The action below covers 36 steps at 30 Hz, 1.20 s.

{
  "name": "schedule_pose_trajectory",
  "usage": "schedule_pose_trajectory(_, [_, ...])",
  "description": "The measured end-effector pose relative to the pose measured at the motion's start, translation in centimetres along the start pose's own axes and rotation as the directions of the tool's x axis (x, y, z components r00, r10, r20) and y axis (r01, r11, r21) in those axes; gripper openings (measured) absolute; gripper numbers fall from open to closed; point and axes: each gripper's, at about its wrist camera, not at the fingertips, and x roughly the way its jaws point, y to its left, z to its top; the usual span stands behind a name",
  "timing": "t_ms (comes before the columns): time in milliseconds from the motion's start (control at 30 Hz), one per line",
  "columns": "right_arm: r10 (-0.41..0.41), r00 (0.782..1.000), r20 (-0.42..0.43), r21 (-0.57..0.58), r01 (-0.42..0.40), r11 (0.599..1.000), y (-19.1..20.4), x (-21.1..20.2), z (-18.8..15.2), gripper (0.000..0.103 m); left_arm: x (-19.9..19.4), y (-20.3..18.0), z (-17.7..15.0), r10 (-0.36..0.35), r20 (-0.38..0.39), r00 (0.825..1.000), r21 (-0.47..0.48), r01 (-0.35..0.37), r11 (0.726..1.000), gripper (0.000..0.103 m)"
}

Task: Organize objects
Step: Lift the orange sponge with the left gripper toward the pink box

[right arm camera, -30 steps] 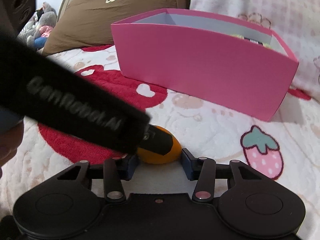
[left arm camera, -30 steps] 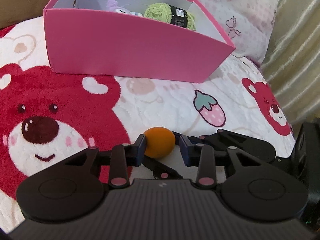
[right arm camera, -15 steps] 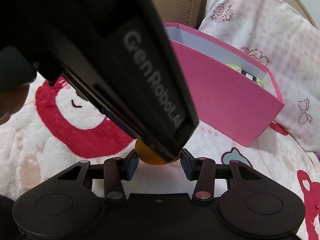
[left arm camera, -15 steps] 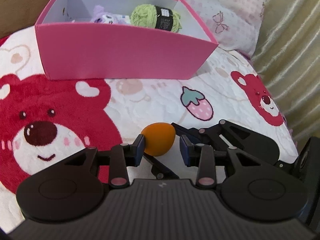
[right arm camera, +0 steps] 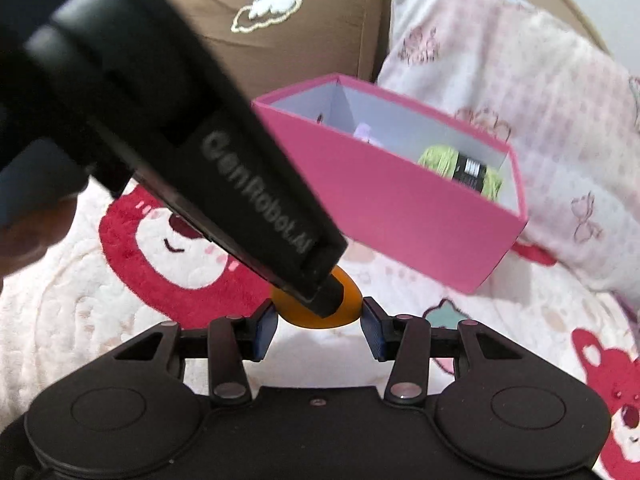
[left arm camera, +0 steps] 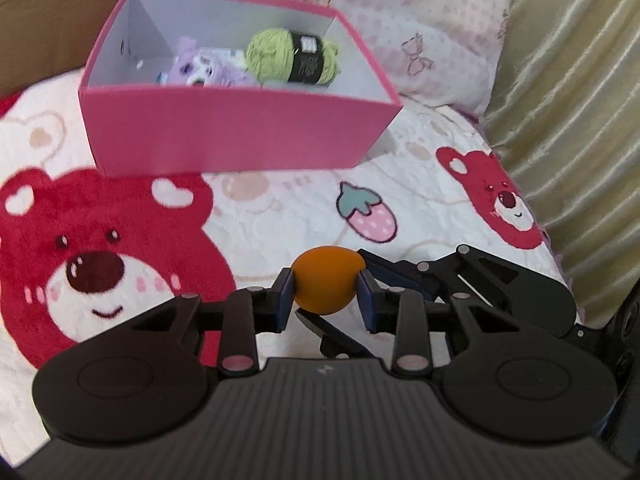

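An orange egg-shaped ball (left arm camera: 325,286) hangs above the bear-print blanket, short of the pink box (left arm camera: 240,132). My left gripper (left arm camera: 325,292) has both blue pads pressed on its sides, the jaws closing tight. My right gripper (right arm camera: 318,326) is shut on the same ball (right arm camera: 348,312) from the other side. Its fingers (left arm camera: 400,276) reach in from the right in the left wrist view. The left gripper's black finger (right arm camera: 320,292) covers much of the ball in the right wrist view. Inside the box (right arm camera: 400,208) lie a green yarn ball (left arm camera: 280,56) and a purple plush toy (left arm camera: 200,68).
The blanket (left arm camera: 100,240) with red bears and a strawberry covers the bed. A pink patterned pillow (left arm camera: 420,20) and a brown cushion (right arm camera: 280,40) lie behind the box. A gold curtain (left arm camera: 580,100) hangs at the right. A person's hand (right arm camera: 28,236) shows at the left.
Both grippers have risen with the orange ball between them, so the box now shows from higher up. The left gripper's body has swung across the right wrist view.
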Motion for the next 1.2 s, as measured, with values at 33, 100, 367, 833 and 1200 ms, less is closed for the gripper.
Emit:
schedule_pose_trajectory(33, [-0.023, 1.000, 0.018, -0.029, 0.024, 0.999, 0.2, -0.3, 0.1, 0.050, -0.5, -0.1, 0.0, -0.008, 0.020, 1.000, 0.003, 0.008, 1.000, 0.032])
schedule_pose_trajectory(100, [-0.087, 0.995, 0.058, -0.103, 0.092, 0.990, 1.0, -0.8, 0.3, 0.050, -1.2, -0.5, 0.1, -0.015, 0.054, 0.998, 0.020, 0.014, 1.000, 0.032])
schedule_pose_trajectory(367, [-0.109, 0.990, 0.090, -0.102, 0.118, 0.988, 0.7, -2.1, 2.7, 0.050, -3.6, -0.5, 1.0, -0.035, 0.110, 0.993, 0.066, 0.028, 0.997, 0.032])
schedule_pose_trajectory(833, [-0.041, 0.996, 0.077, -0.047, 0.044, 0.998, 1.2, -4.5, 8.2, 0.050, -7.0, 0.7, 5.8, -0.061, 0.037, 0.997, 0.022, 0.060, 0.998, 0.032])
schedule_pose_trajectory(1200, [0.099, 0.995, 0.018, 0.070, -0.100, 0.993, -2.9, -2.9, 12.4, 0.050, -7.1, 1.5, 10.4, -0.018, -0.005, 1.000, -0.043, 0.017, 0.999, 0.032])
